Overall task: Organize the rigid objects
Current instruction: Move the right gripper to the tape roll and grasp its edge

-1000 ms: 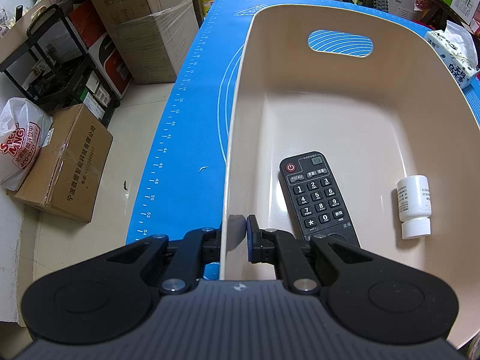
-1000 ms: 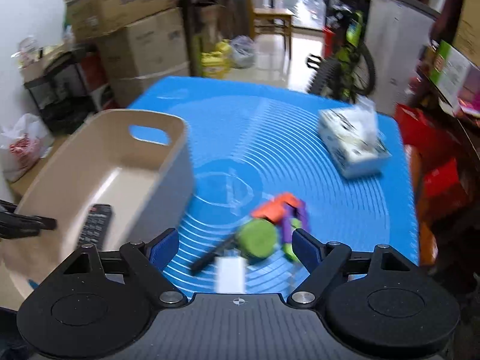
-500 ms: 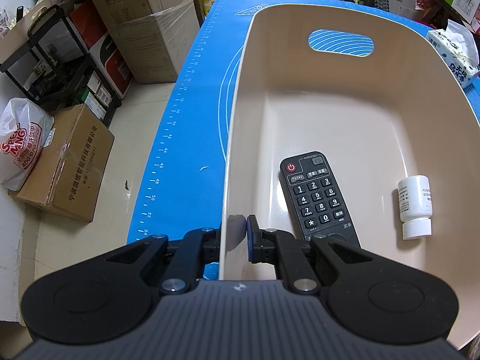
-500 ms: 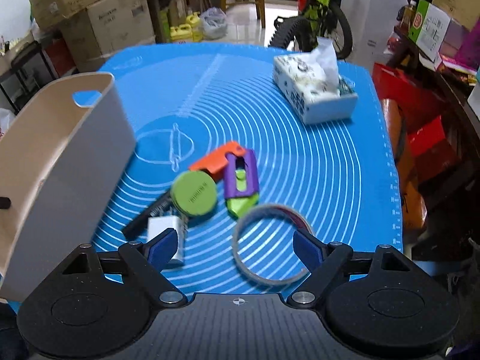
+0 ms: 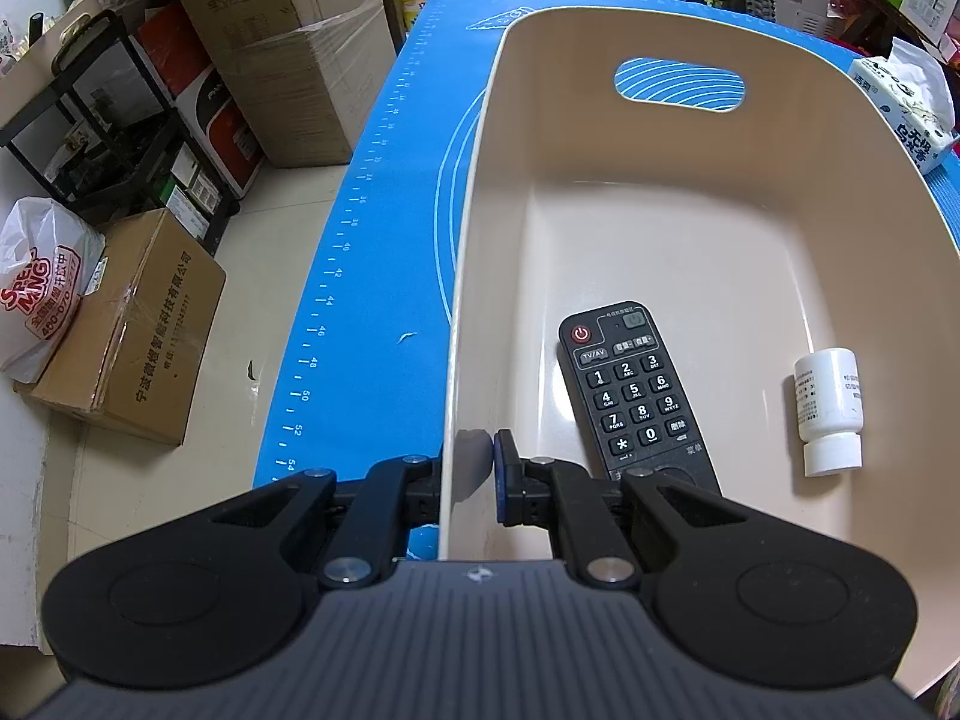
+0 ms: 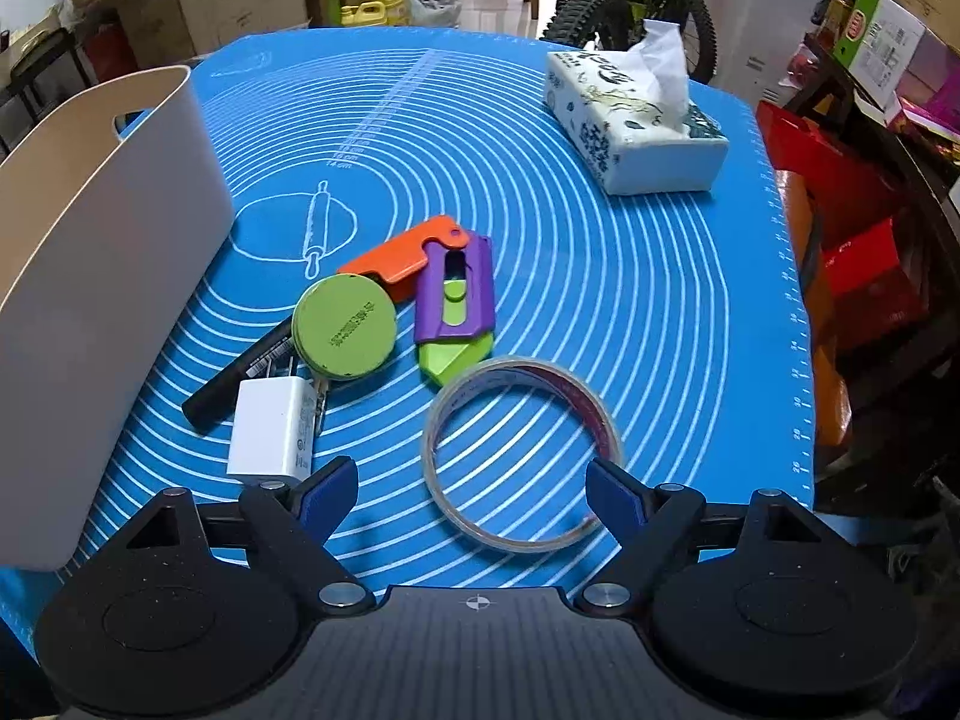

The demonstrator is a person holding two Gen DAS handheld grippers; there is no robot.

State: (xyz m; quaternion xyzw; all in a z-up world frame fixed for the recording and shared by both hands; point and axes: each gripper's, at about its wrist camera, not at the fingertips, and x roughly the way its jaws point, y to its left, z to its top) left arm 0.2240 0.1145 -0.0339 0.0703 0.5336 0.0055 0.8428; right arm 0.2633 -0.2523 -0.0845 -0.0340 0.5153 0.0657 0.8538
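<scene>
My left gripper (image 5: 471, 474) is shut on the near left wall of the beige bin (image 5: 474, 252). Inside the bin lie a black remote (image 5: 633, 390) and a white pill bottle (image 5: 828, 411). My right gripper (image 6: 471, 489) is open and empty, low over the blue mat (image 6: 660, 312), with the tape ring (image 6: 519, 450) between its fingers. Ahead of it lie a white charger (image 6: 273, 429), a black marker (image 6: 237, 375), a green round tin (image 6: 344, 327), an orange toy knife (image 6: 399, 255) and a purple and green toy knife (image 6: 456, 306). The bin (image 6: 96, 276) stands at its left.
A tissue box (image 6: 630, 126) sits at the mat's far right, also in the left wrist view (image 5: 906, 114). Cardboard boxes (image 5: 126, 330) and a shelf stand on the floor left of the table. A bicycle (image 6: 624, 12) and red boxes are beyond the table's far and right edges.
My right gripper has swung right and come down closer to the pile, so the tape ring now lies between its open fingers. The left gripper keeps its hold on the bin wall.
</scene>
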